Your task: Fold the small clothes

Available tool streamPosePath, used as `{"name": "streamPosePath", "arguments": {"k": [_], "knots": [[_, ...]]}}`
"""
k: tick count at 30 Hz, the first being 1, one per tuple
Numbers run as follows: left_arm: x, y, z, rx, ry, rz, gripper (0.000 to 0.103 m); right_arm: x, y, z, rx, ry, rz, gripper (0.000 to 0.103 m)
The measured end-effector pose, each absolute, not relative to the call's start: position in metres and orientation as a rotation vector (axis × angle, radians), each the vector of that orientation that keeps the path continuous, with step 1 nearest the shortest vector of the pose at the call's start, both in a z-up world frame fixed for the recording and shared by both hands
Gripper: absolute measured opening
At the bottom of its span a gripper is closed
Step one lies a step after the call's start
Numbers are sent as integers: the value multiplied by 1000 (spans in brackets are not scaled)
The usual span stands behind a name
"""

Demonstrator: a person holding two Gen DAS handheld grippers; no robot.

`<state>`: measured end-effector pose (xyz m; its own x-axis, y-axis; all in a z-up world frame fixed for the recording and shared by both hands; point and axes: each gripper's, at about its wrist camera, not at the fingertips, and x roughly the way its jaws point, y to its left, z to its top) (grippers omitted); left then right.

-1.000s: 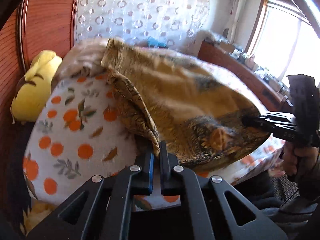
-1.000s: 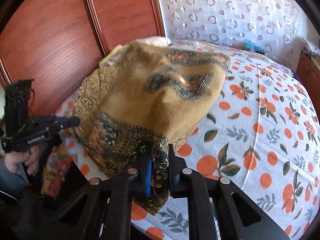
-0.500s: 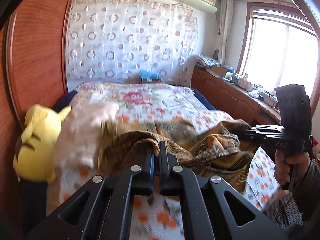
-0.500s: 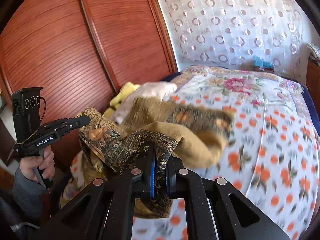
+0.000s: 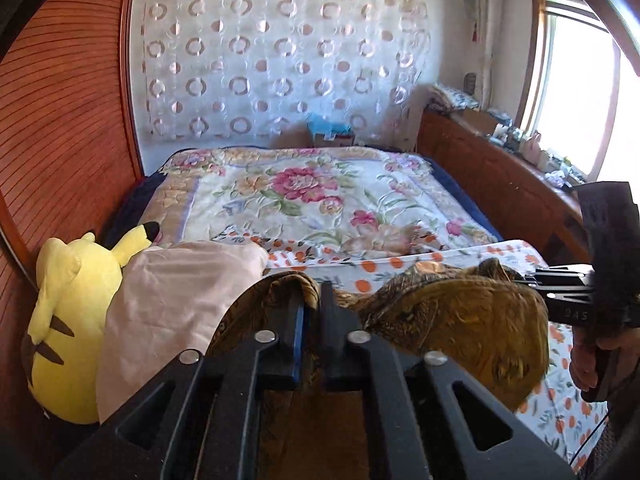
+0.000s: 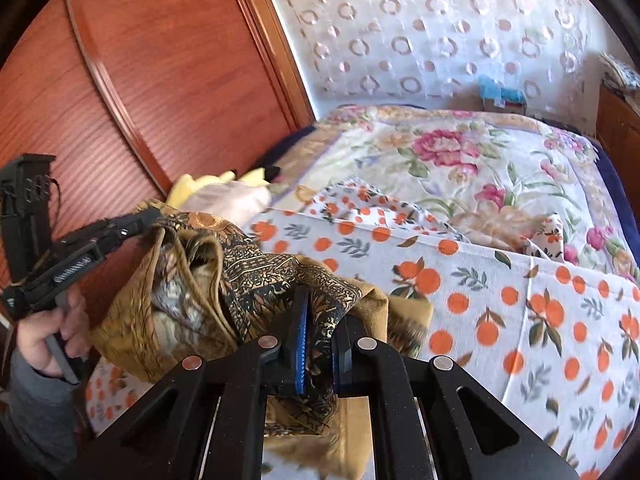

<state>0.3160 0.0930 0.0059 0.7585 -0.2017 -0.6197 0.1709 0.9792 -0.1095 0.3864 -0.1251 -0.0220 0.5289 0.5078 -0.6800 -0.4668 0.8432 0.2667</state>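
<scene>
Holding one mustard-and-black patterned garment (image 6: 256,280) between them, both grippers have it lifted off the bed (image 6: 500,280), slack cloth sagging in between. The left gripper (image 5: 314,312) has just been easing its jaws apart a little; in its own view a fold of the garment's edge sits between the nearly closed pads, apparently pinched. The right gripper (image 6: 320,332) is nearly closed on a bunched dark border of the same cloth.

Gripping at two separate edges probably serves to spread the piece out so it can be laid flat for folding; it hangs crumpled now, so that is not yet done.

From the left wrist, a yellow plush (image 5: 68,320) lies at about 9 o'clock, a pale pink cloth (image 5: 168,304) draped against it. No box or basket for clothes is visible; the bed's orange-print sheet (image 6: 520,320) is the only landing place.
</scene>
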Motion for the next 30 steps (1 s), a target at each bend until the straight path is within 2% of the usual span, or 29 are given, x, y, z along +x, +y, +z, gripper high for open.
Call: {"name": "streamPosePath", "arguments": {"k": [2,3,6,10,16,18,19,20,24,30], "knots": [[319,95,5,-30,673,-179,31,400,-122,-19,54,839,564,10],[317,96,6,-16,656,-164,46,410,-119,-20,46,846,553,10],[314,103,9,-11,633,-161,62,416,-112,-18,25,863,559,11],[308,101,6,5,632,-156,64,426,-115,-12,65,931,618,17],[311,78,-23,84,693,-164,64,438,-130,-17,72,1017,627,20],[320,77,-41,97,750,-146,64,443,-141,-16,113,1051,633,36],[322,77,-46,100,766,-135,64,446,-149,-15,107,1056,615,55],[324,77,-52,105,781,-127,64,449,-159,-14,119,1057,605,65],[322,80,-53,96,781,-117,64,448,-185,-1,121,993,519,65],[333,92,-45,66,772,-107,64,419,-166,-8,34,922,575,65]]}}
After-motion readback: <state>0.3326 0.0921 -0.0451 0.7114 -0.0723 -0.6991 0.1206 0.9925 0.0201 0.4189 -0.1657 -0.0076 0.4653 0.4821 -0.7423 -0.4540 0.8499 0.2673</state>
